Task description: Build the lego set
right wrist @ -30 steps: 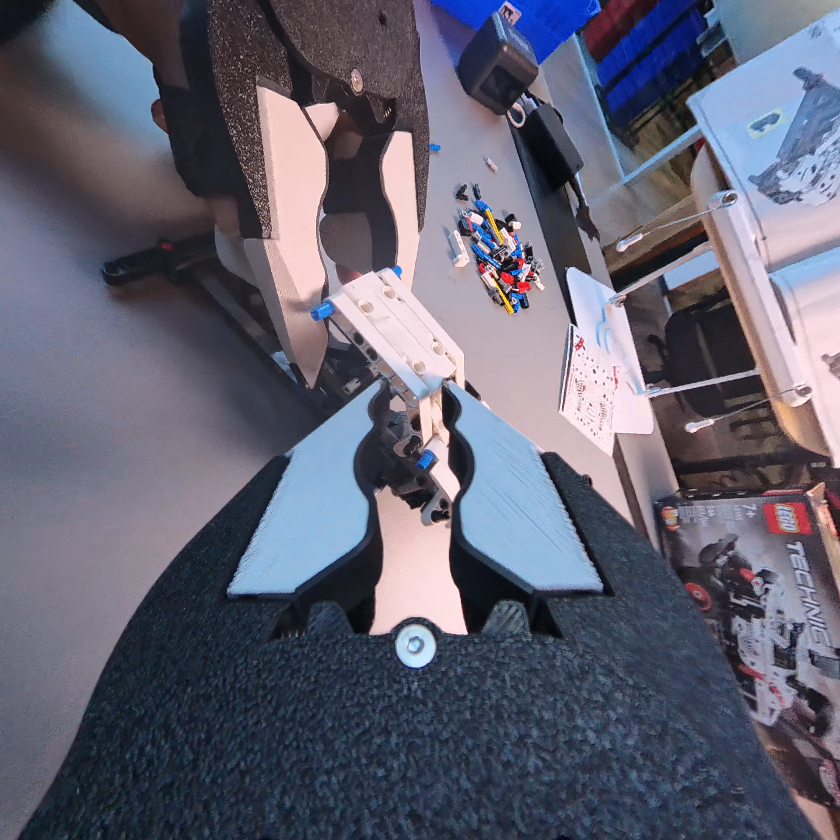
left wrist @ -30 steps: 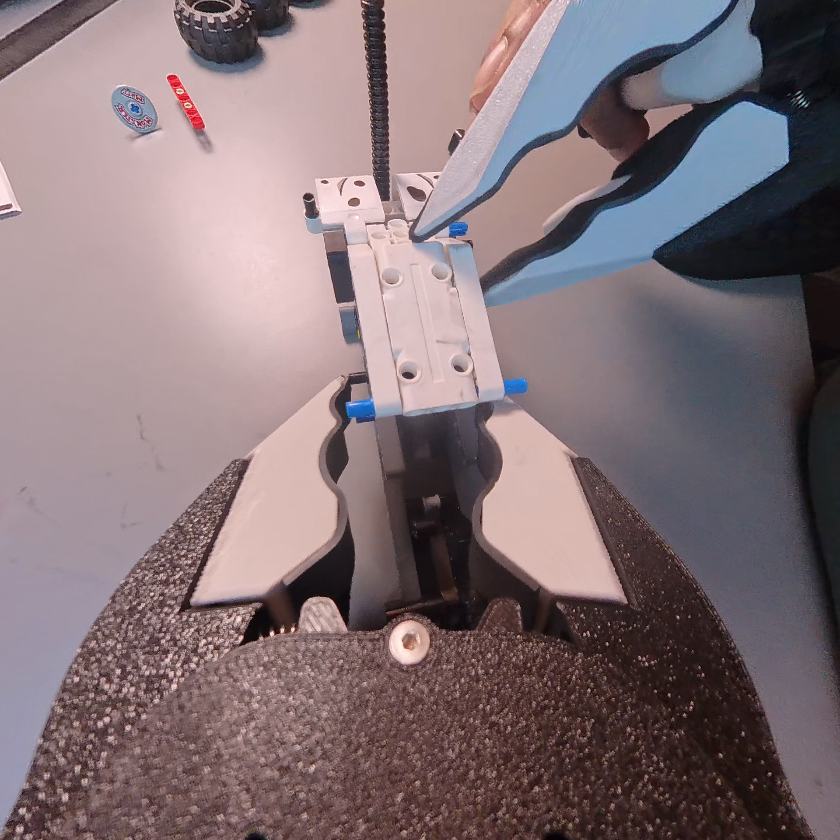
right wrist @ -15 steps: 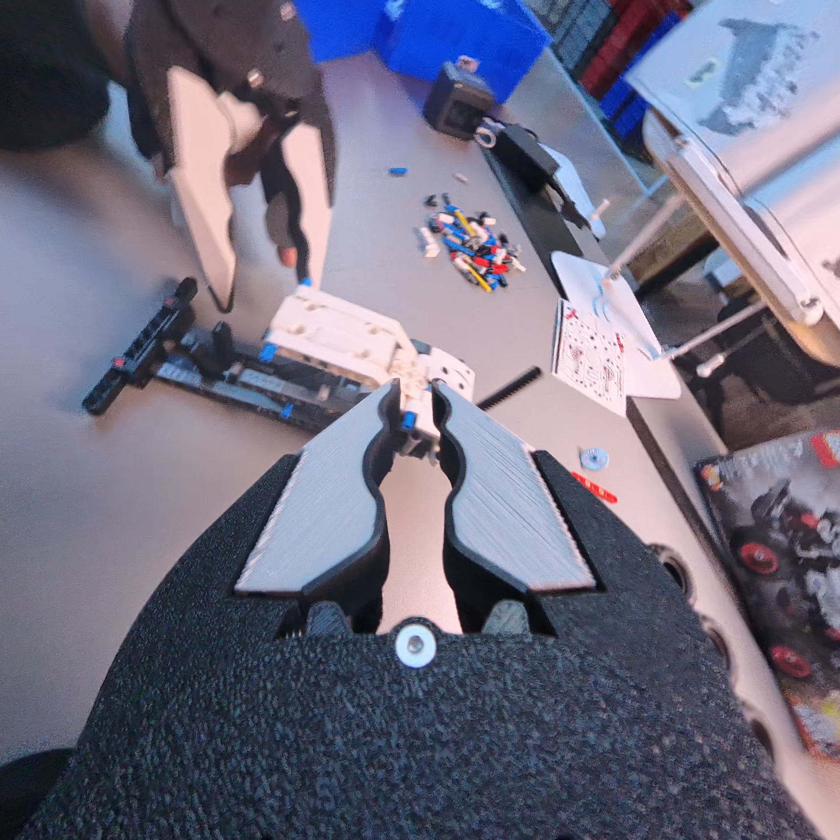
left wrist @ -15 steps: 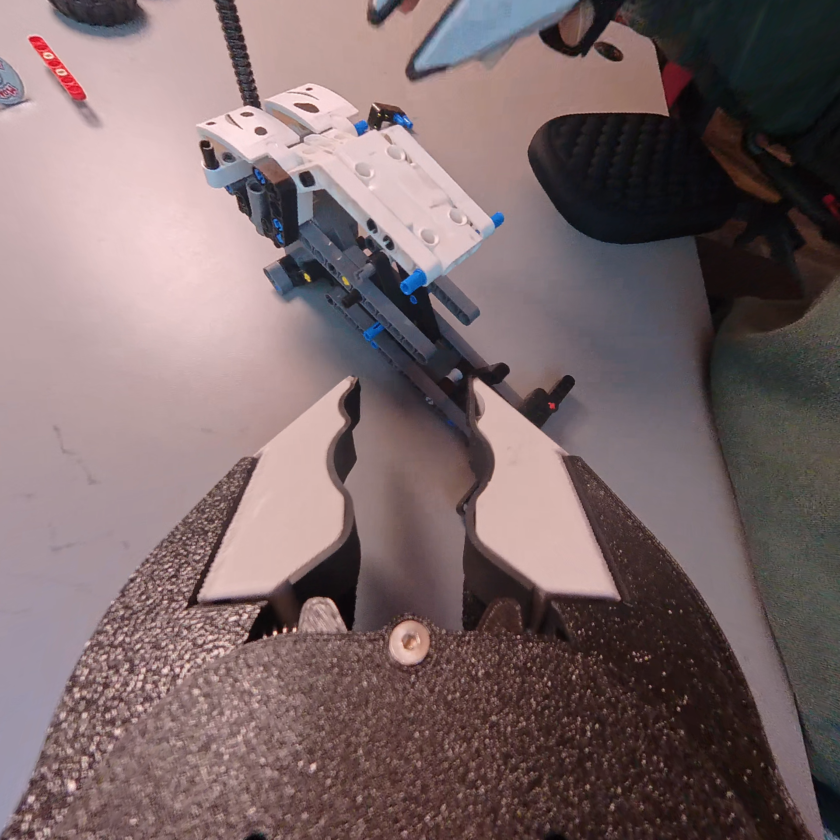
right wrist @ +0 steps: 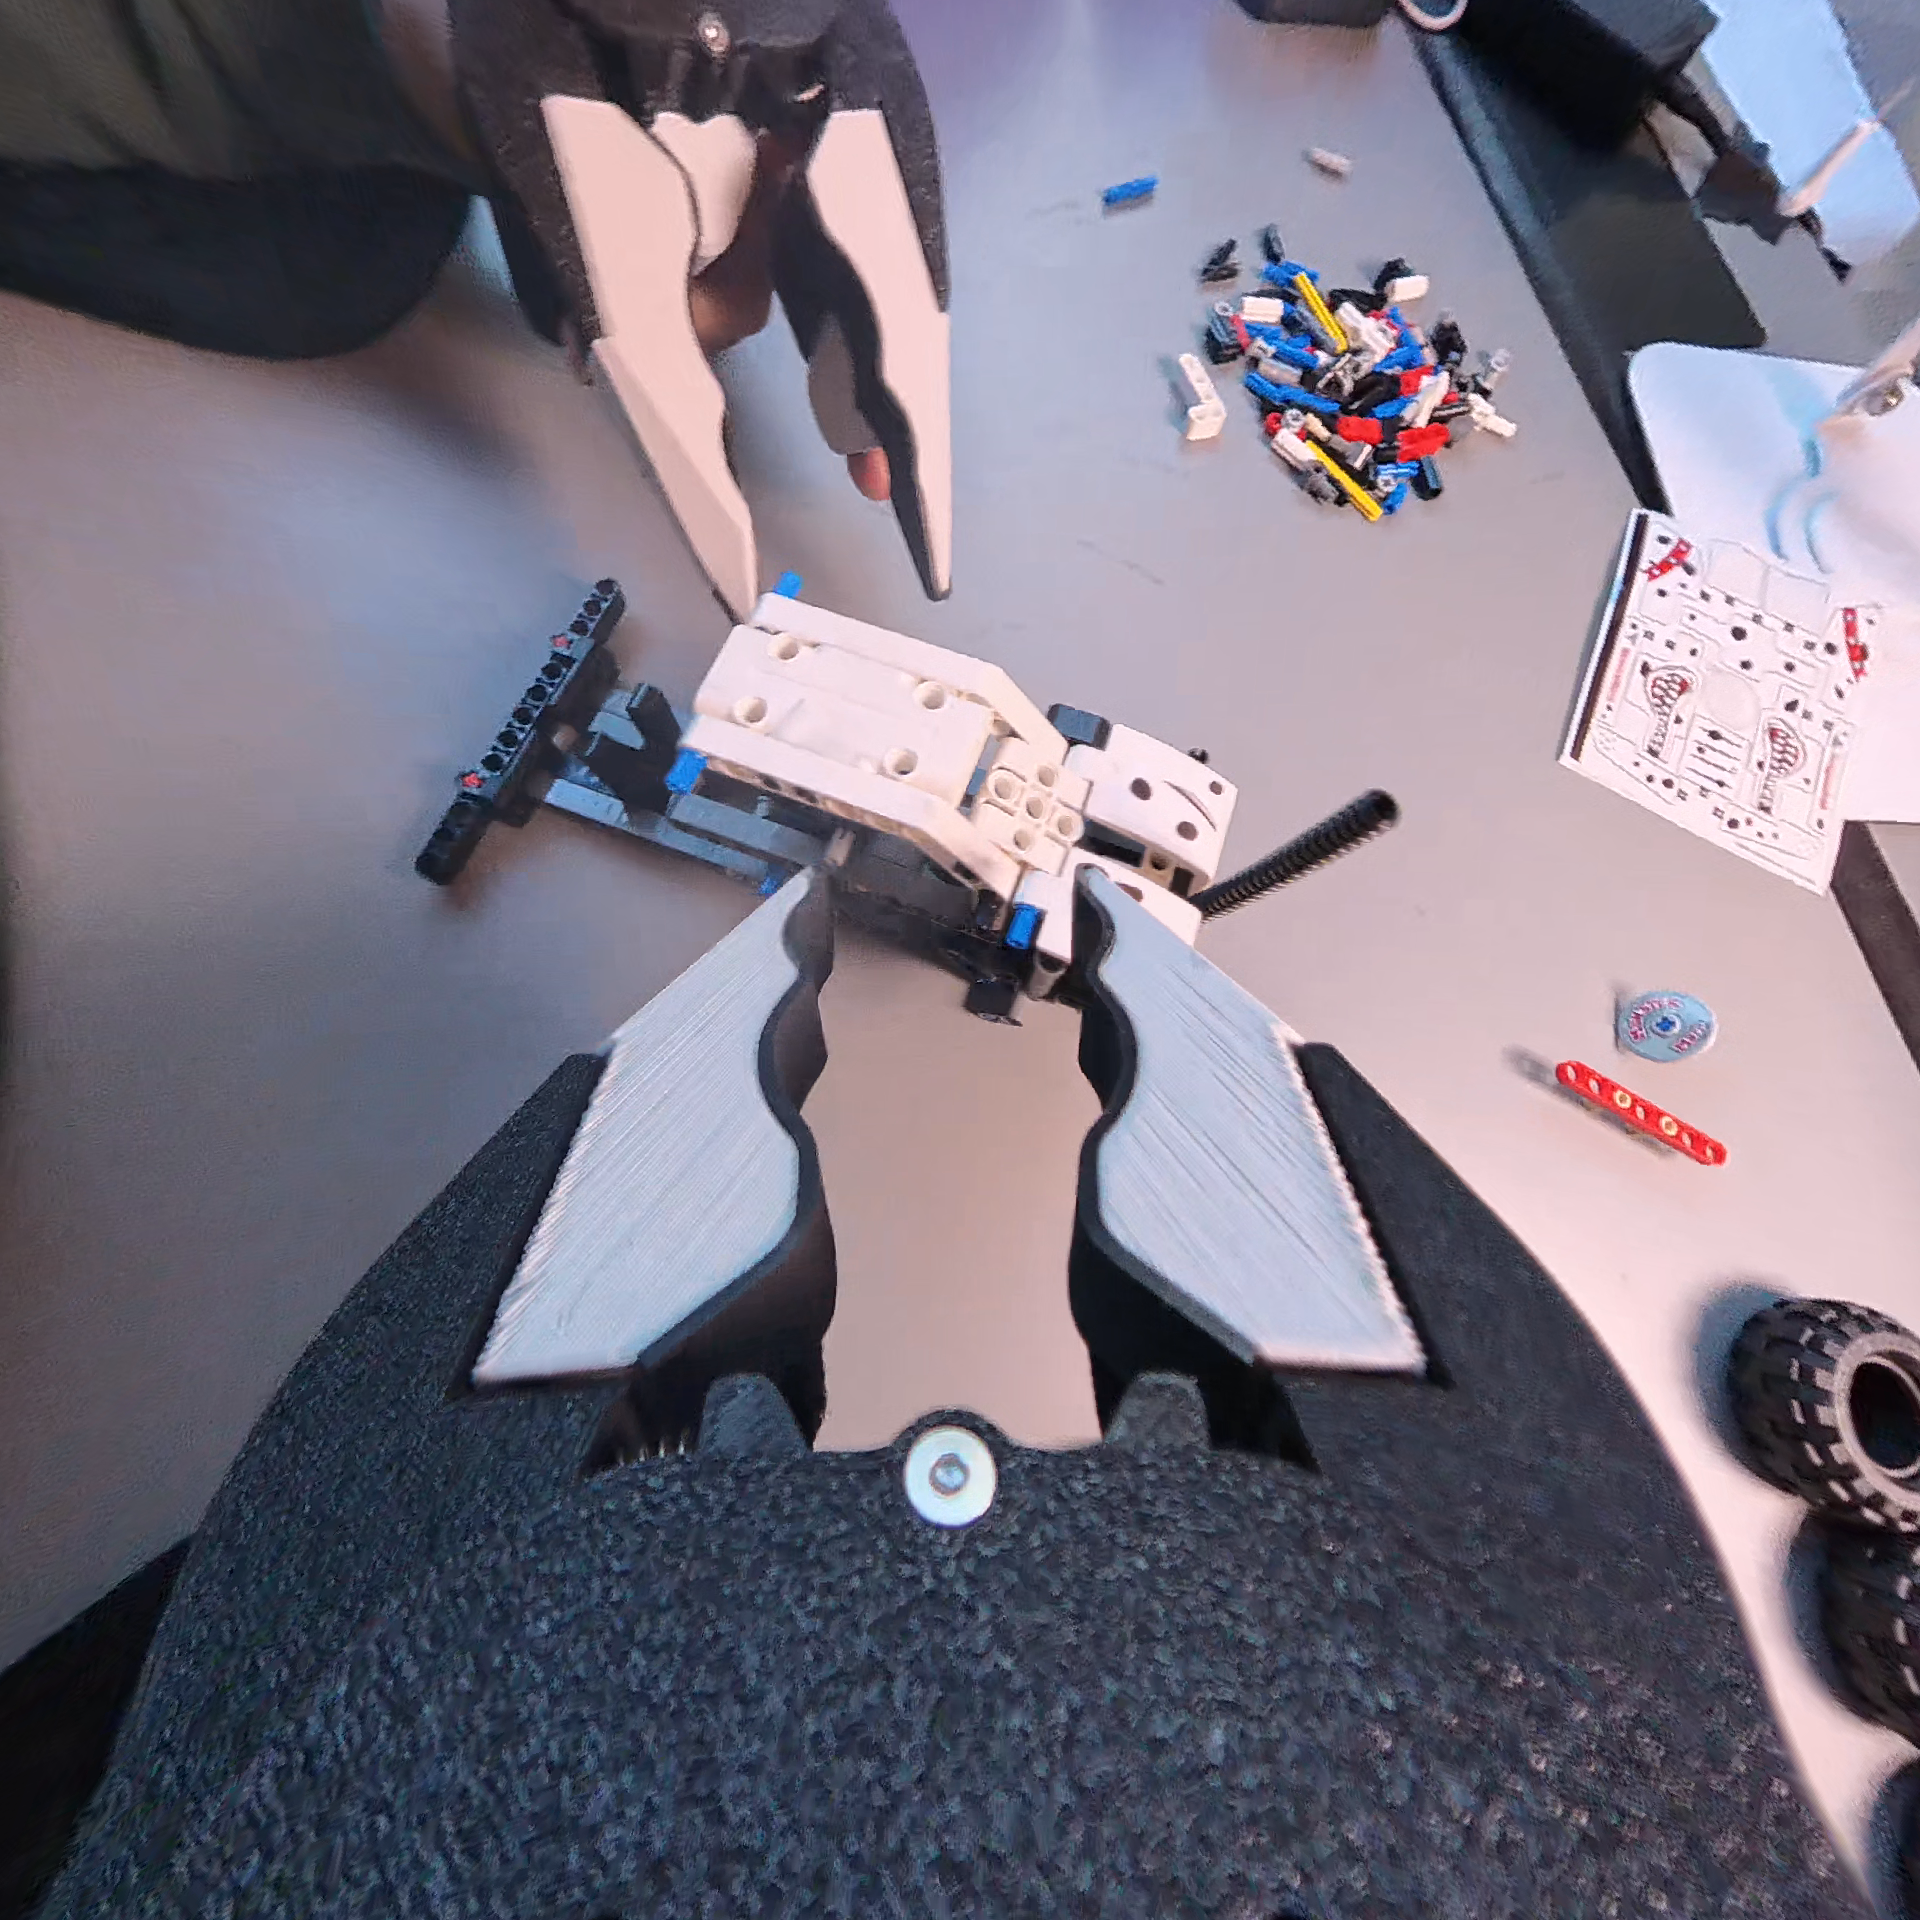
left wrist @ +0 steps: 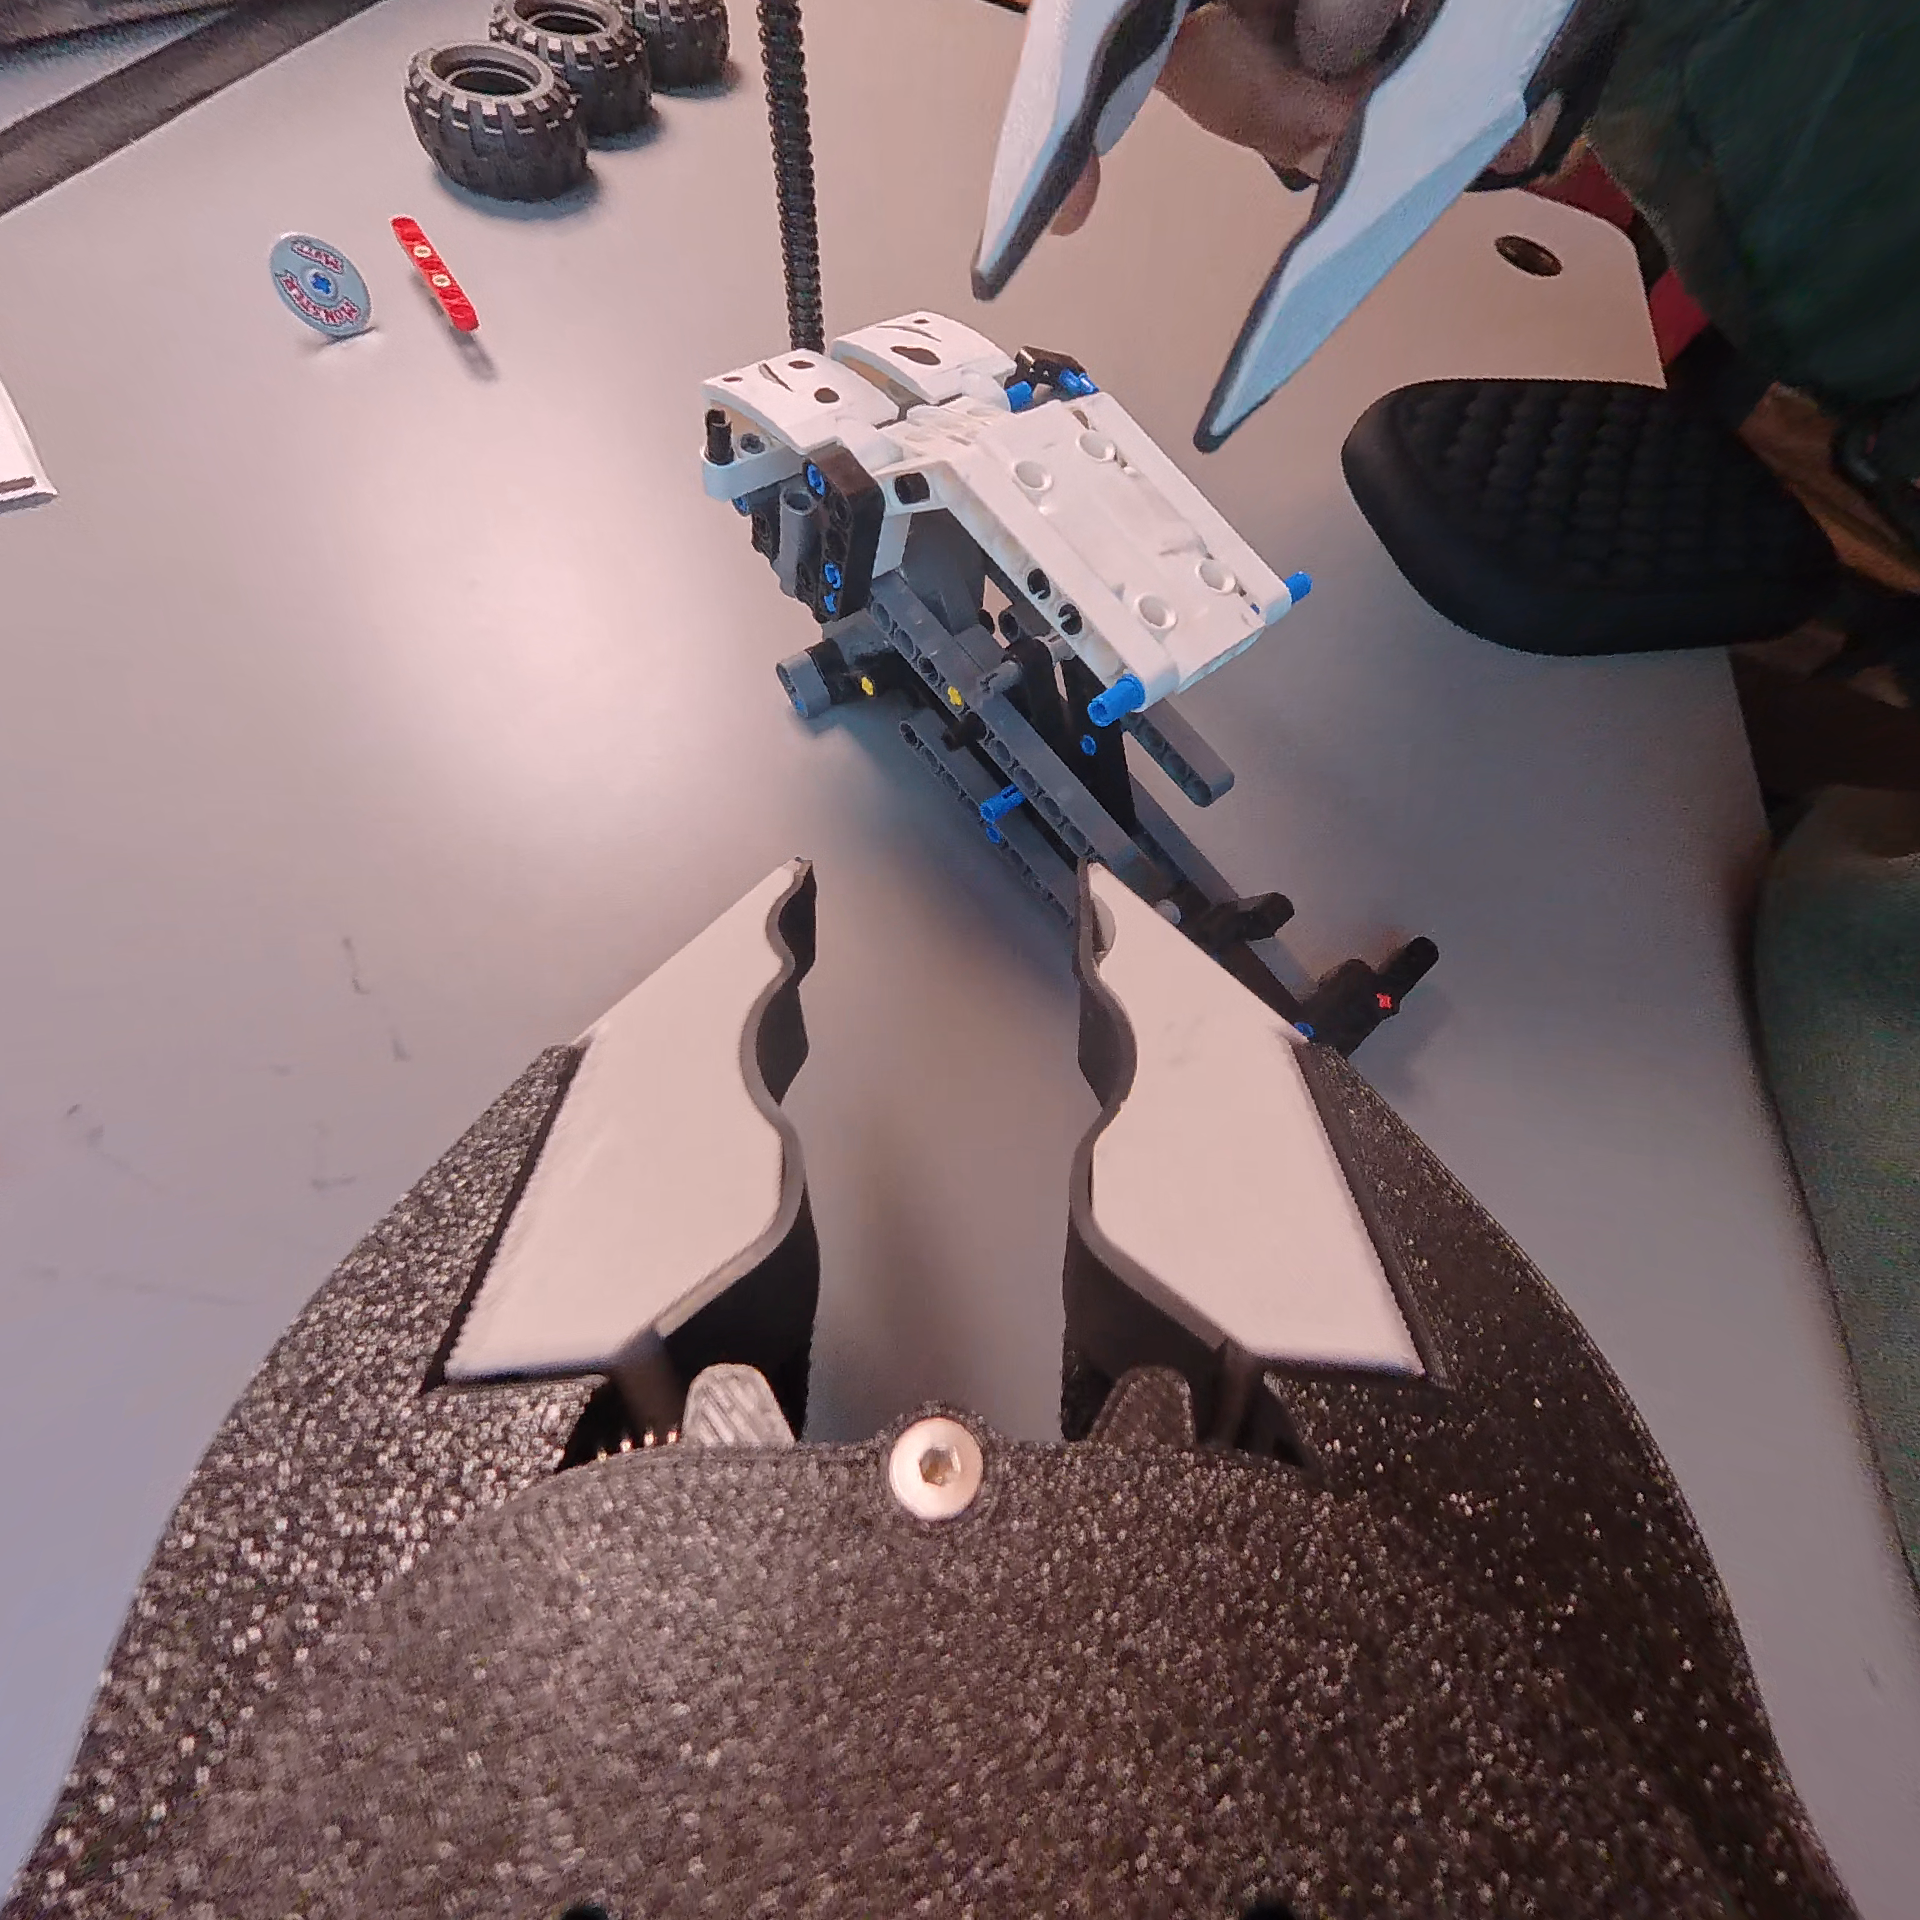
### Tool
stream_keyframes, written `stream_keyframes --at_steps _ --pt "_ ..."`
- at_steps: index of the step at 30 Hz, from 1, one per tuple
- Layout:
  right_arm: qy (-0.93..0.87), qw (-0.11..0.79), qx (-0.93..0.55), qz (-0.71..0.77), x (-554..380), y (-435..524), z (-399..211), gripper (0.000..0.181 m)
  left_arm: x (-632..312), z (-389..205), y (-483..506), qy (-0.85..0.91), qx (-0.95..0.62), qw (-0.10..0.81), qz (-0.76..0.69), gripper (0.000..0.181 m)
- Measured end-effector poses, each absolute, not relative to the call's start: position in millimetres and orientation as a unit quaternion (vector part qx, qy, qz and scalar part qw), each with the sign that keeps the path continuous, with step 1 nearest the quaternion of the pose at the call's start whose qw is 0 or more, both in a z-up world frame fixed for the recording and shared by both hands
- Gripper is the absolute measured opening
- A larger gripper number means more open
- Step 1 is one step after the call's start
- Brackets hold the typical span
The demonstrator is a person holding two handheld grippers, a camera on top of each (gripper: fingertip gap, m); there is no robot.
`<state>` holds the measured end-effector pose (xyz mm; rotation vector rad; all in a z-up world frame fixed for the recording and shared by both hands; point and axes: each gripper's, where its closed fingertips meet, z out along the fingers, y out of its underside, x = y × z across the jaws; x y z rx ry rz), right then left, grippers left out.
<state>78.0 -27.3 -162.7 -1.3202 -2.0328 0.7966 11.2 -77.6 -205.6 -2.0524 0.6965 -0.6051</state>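
The half-built lego model [left wrist: 1049,520], with white panels on a dark grey frame and blue pins, lies on the grey table [left wrist: 416,727]. My left gripper [left wrist: 942,883] is open and empty just short of the model's frame end. My right gripper [right wrist: 951,883] is open and empty, its fingertips either side of the model's white front end [right wrist: 883,727]. The right gripper shows in the left wrist view [left wrist: 1091,364], above the model's far side. The left gripper shows in the right wrist view [right wrist: 840,597], above the model's rear panel.
Black tyres [left wrist: 499,114] [right wrist: 1839,1392], a red beam [left wrist: 434,272] [right wrist: 1642,1112] and a grey disc [left wrist: 320,283] [right wrist: 1665,1027] lie on the table. A black ribbed hose [left wrist: 790,156] lies behind the model. A pile of small parts [right wrist: 1351,384] and a sticker sheet [right wrist: 1725,707] lie farther off. A black chair seat [left wrist: 1558,509] is off the edge. Spacing between my two grippers at the tips: around 10 cm. The red beam [right wrist: 1642,1112] lies some 20 cm from my right tips, 25 cm from my left tips.
Both grippers held the model a second ago. They have let go, opened and drawn back, and the model now rests on the table.
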Motion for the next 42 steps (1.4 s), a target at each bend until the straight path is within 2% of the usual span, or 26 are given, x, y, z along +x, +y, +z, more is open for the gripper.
stream_keyframes --at_steps 4,7,10,13,18,20,23,26,31,35,36,40,42 --pt "-0.778 0.329 -0.467 0.263 74.2 -41.7 -166.6 0.047 21.3 -195.6 -76.3 0.283 -0.805 0.456 -0.254 0.046" --pt "-0.778 0.351 -0.457 0.249 69.1 -57.9 -166.8 0.05 36.8 -188.8 -79.9 0.307 -0.786 0.469 -0.262 0.035" --pt "-0.757 0.377 -0.48 0.236 68.1 -64.1 -163.7 0.058 44.4 -184.0 -78.2 0.317 -0.775 0.49 -0.241 0.014" --pt "-0.722 0.403 -0.509 0.24 71.7 -72.1 -157.8 0.058 48.6 -184.8 -79.4 0.336 -0.775 0.49 -0.217 0.01" --pt "-0.69 0.463 -0.528 0.178 70.4 -80.1 -164.3 0.053 60.4 -183.7 -84.2 0.34 -0.777 0.475 -0.234 0.005" --pt "-0.703 0.483 -0.509 0.116 72.2 -73.2 -172.5 0.041 69.7 -184.2 -89.2 0.356 -0.772 0.47 -0.238 0.004" --pt "-0.744 0.498 -0.439 0.073 80.0 -70.8 -170.7 0.027 72.5 -184.6 -95.3 0.382 -0.764 0.471 -0.222 0.006" --pt "-0.792 0.501 -0.343 0.064 95.3 -62.5 -170.3 0.022 58.8 -177.5 -94.9 0.369 -0.763 0.483 -0.222 0.015" --pt "-0.825 0.48 -0.263 0.14 114.1 -52.4 -168.4 0.02 34.8 -180.4 -74.6 0.304 -0.783 0.493 -0.227 0.053" --pt "-0.824 0.46 -0.296 0.147 129.5 -30.9 -170.3 0.022 29.0 -194.4 -51.1 0.288 -0.801 0.477 -0.217 0.068" --pt "-0.82 0.449 -0.321 0.152 134.1 -26.8 -171.3 0.028 30.8 -195.0 -45.8 0.284 -0.803 0.474 -0.223 0.069" --pt "-0.737 0.373 -0.499 0.26 144.2 -28.8 -158.7 0.083 39.5 -195.2 -37.1 0.286 -0.803 0.468 -0.233 0.065" --pt "-0.671 0.356 -0.582 0.291 137.4 -29.9 -148.2 0.087 39.7 -197.4 -38.0 0.295 -0.803 0.47 -0.216 0.064"
